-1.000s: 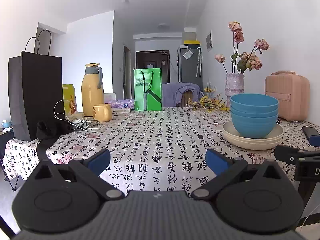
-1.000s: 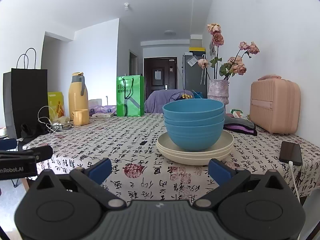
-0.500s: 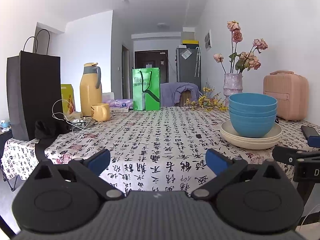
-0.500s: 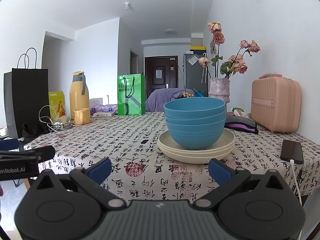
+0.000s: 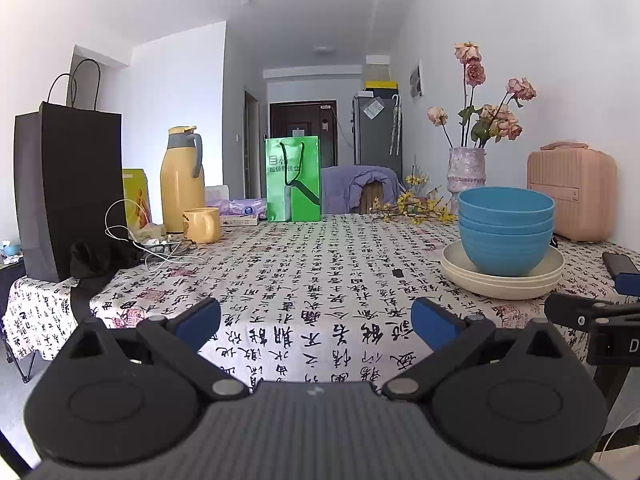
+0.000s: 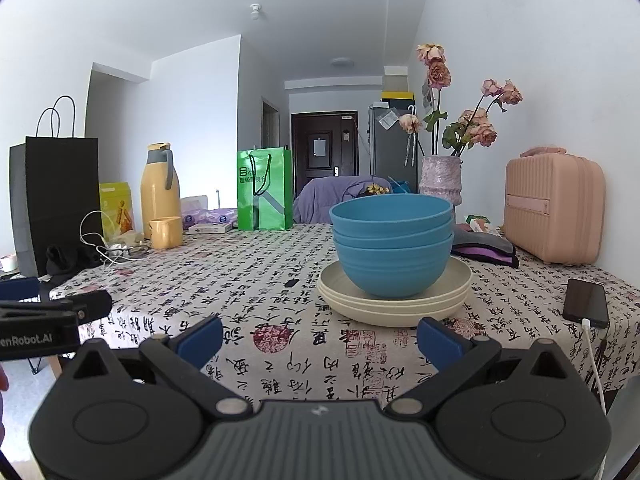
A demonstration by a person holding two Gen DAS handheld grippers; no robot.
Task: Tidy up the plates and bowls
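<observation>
A nested stack of blue bowls point(image 6: 392, 248) rests on a stack of cream plates point(image 6: 394, 304) on the calligraphy-print tablecloth point(image 6: 248, 296). My right gripper point(image 6: 318, 338) hangs open just short of the plates, near the table's front edge, with nothing between its fingers. In the left wrist view the same bowls point(image 5: 506, 228) and plates point(image 5: 502, 280) sit to the right. My left gripper point(image 5: 316, 320) is open and empty over the front of the table, left of the stack.
A phone point(image 6: 586, 302) on a white cable lies right of the plates. A pink case point(image 6: 554, 208), vase of dried roses point(image 6: 440, 176), black bag point(image 5: 68, 188), yellow flask point(image 5: 182, 184), mug point(image 5: 202, 224), cables and green bag point(image 5: 294, 178) line the table's sides and back.
Both grippers have drifted slightly; the bowls and plates sit a touch lower and nearer in the views. Neither gripper has changed its opening.
</observation>
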